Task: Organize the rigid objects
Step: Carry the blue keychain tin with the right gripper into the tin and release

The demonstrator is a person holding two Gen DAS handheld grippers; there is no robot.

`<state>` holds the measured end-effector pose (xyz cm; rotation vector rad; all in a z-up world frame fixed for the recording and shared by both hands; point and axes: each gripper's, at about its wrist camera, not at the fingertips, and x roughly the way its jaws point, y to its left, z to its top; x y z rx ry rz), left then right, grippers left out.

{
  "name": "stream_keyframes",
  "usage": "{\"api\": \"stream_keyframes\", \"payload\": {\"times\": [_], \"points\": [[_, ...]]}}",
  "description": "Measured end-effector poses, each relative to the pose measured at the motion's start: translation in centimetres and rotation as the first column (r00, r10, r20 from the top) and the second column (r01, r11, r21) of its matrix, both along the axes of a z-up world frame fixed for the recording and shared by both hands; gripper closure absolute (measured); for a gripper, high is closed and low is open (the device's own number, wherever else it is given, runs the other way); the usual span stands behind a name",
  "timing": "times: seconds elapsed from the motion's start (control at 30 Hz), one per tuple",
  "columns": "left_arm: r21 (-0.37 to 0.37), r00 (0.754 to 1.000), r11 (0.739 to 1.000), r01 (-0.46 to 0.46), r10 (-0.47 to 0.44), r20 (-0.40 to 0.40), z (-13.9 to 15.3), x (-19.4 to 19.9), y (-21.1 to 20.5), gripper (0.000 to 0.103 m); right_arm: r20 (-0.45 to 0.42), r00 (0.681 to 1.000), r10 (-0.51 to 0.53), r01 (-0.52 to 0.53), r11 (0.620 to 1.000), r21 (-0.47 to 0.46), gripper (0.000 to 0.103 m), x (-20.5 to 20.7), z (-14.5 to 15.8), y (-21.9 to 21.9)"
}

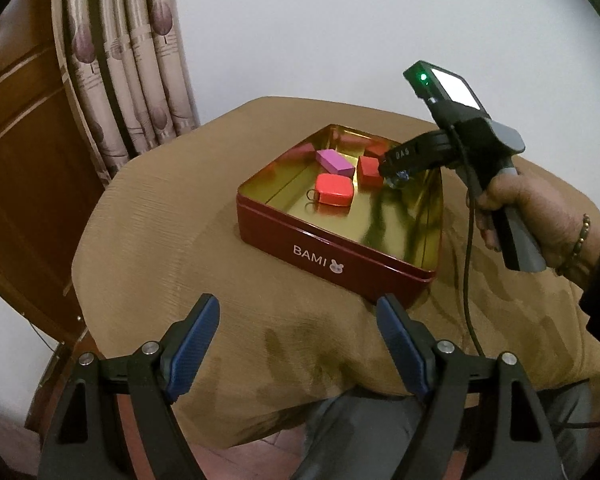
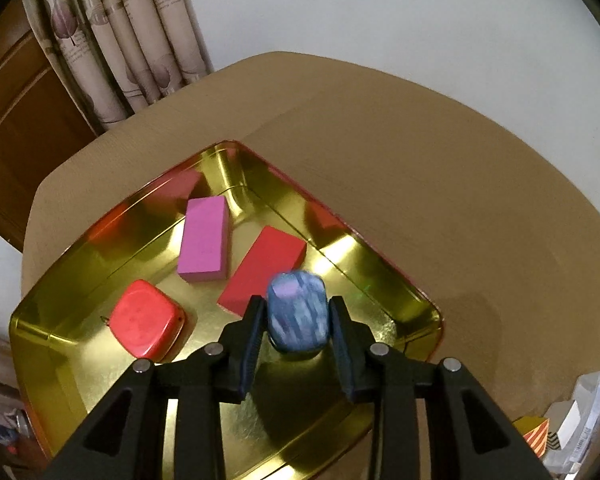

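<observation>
Red block (image 2: 262, 270), pink block (image 2: 204, 240) and red case (image 2: 144, 320) crowd the tin (image 2: 416, 312); right gripper (image 2: 298, 320) fingers stand just clear of a blue stone (image 2: 298, 312); left gripper (image 1: 300, 320) gapes empty.

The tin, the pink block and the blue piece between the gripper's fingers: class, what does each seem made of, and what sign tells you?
Tin: probably thin sheet metal, gold mirror finish inside; it reflects the blocks.
Pink block: matte, sharp-edged; maybe painted wood or foam, unclear.
Blue piece: streaked, glossy, rounded; possibly polished stone or plastic. Blur leaves it open.
</observation>
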<state>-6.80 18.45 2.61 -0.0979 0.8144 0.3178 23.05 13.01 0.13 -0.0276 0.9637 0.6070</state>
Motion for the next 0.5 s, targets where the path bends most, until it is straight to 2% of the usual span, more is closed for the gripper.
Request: {"api": "stream_keyframes", "payload": {"times": [0.07, 0.13, 0.27, 0.37, 0.5], "points": [[-0.001, 1.000, 1.000, -0.002, 0.002, -0.001, 0.0, -0.1, -0.1, 0.026, 0.022, 1.000, -0.022, 0.022, 1.000, 0.005, 0.062, 0.0, 0.3, -0.5], [-0.003, 1.000, 1.000, -0.003, 0.003, -0.006, -0.1, -0.1, -0.1, 0.026, 0.023, 1.000, -0.016, 0.015, 0.998, 0.061, 0.061, -0.1, 0.8, -1.1], [0.030, 1.000, 1.000, 0.001, -0.001, 0.002, 0.0, -0.1, -0.3, 0.026, 0.139, 0.988, -0.065, 0.044, 0.987, 0.153, 0.061, -2.3, 3.6, -4.4], [0.039, 1.000, 0.999, 0.014, -0.014, 0.014, 0.4, -0.3, -0.8, 0.026, 0.210, 0.968, -0.140, 0.094, 0.972, 0.218, 0.061, -4.9, 5.1, -9.3], [0.065, 0.998, 0.996, 0.056, -0.058, 0.025, 1.0, -0.6, -2.4, 0.026, 0.285, 0.909, -0.304, 0.250, 0.945, 0.211, 0.061, -9.1, 4.6, -18.0]]}}
